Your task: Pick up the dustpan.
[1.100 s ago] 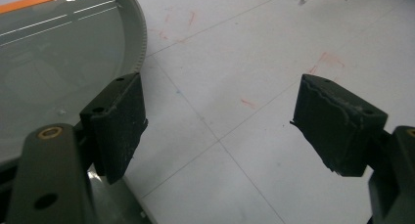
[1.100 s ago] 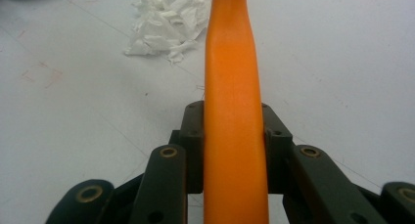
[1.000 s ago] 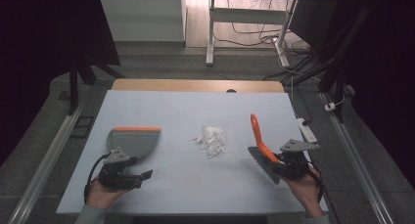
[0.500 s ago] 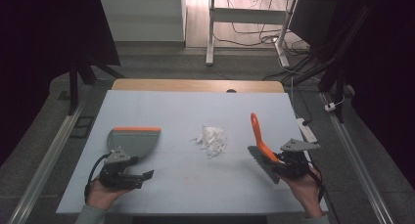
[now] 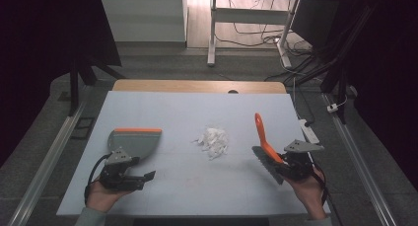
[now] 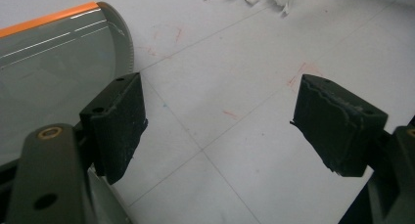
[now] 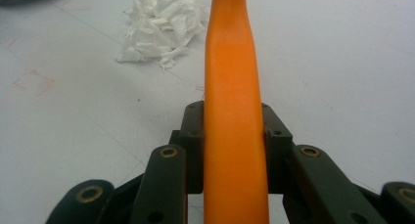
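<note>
A grey dustpan (image 5: pixel 134 141) with an orange front edge lies on the table's left side. In the left gripper view the dustpan (image 6: pixel 49 62) sits beside and under the left jaw. My left gripper (image 5: pixel 139 179) rests just in front of it, open (image 6: pixel 222 114), with only bare table between the jaws. A pile of white paper scraps (image 5: pixel 213 141) lies mid-table. My right gripper (image 5: pixel 288 166) is shut on the orange handle (image 7: pixel 234 77) of a brush (image 5: pixel 262 134). The brush's grey bristles (image 5: pixel 266 163) point down-left, right of the scraps (image 7: pixel 164 26).
The pale table (image 5: pixel 197 107) has a wooden strip along its far edge (image 5: pixel 197 86). Metal rails run along both sides on the floor. A white desk frame (image 5: pixel 212 28) and cables stand beyond the table.
</note>
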Motion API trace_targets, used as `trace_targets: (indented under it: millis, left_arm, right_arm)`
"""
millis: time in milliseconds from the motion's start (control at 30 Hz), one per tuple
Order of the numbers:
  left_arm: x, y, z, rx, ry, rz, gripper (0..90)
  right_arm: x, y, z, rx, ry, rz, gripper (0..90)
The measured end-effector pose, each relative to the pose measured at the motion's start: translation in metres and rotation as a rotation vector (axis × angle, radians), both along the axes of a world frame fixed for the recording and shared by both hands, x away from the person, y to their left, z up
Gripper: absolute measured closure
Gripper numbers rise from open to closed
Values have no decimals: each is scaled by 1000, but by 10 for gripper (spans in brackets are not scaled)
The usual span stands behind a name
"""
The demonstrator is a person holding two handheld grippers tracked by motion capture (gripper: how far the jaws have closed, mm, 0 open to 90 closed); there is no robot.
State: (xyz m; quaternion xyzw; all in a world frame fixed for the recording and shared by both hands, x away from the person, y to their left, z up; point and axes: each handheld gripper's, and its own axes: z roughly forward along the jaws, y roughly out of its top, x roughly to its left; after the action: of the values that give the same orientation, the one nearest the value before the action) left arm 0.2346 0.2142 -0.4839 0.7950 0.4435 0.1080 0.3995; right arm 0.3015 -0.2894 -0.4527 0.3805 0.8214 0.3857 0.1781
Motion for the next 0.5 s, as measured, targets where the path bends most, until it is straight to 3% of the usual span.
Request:
trace_targets:
  millis: [267, 467, 500]
  left_arm:
    - [1, 2, 4, 4, 24, 36, 210]
    - [3, 12, 7, 9, 80, 149, 214]
    - [3, 12, 7, 9, 80, 149, 214]
  right_arm:
    - [-1, 0, 2, -2, -8, 1, 697]
    - [-1, 0, 1, -9, -6, -3, 697]
    - [-1, 0, 1, -10, -7, -3, 697]
